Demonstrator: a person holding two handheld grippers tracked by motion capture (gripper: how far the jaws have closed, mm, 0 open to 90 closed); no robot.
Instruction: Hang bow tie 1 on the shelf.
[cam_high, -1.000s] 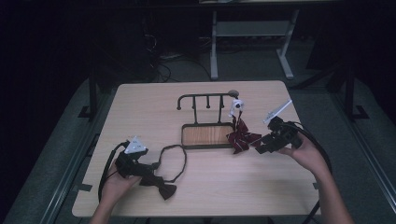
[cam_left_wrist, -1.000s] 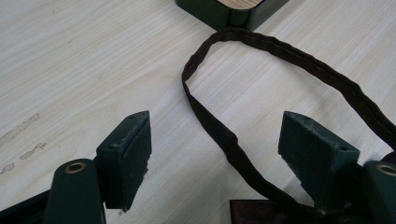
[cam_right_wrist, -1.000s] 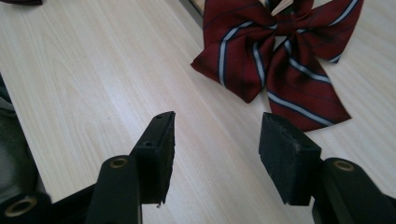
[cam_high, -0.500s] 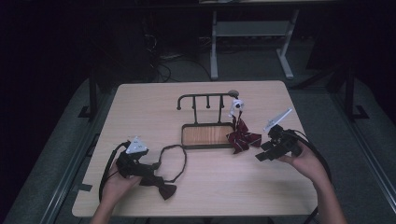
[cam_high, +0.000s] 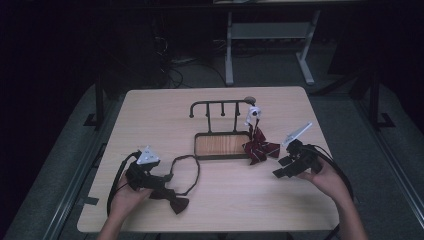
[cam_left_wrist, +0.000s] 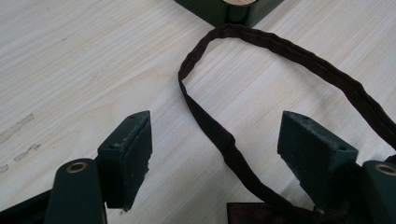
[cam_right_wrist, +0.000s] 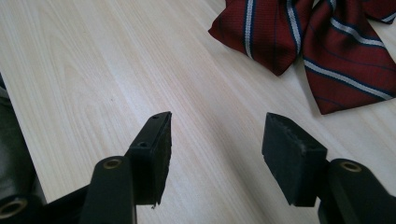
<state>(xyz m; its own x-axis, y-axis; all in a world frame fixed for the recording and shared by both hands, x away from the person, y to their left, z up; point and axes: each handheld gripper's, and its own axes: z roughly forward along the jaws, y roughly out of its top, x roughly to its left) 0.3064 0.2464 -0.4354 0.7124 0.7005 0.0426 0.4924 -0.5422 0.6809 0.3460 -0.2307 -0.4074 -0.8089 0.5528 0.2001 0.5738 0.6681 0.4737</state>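
Soft, light bow ties beside the wooden rack tray (cam_high: 221, 146).
Nearest, left of the tray: dark bow tie (cam_high: 176, 204) with thin looped strap (cam_left_wrist: 219, 135), limp, best pinched at the knot; left gripper (cam_left_wrist: 219, 158) wide open astride that strap, gripping nothing. Right of the tray: striped maroon bow tie (cam_right_wrist: 322, 42), floppy fabric; right gripper (cam_right_wrist: 215, 140) just short of it, jaws lately widening, empty.
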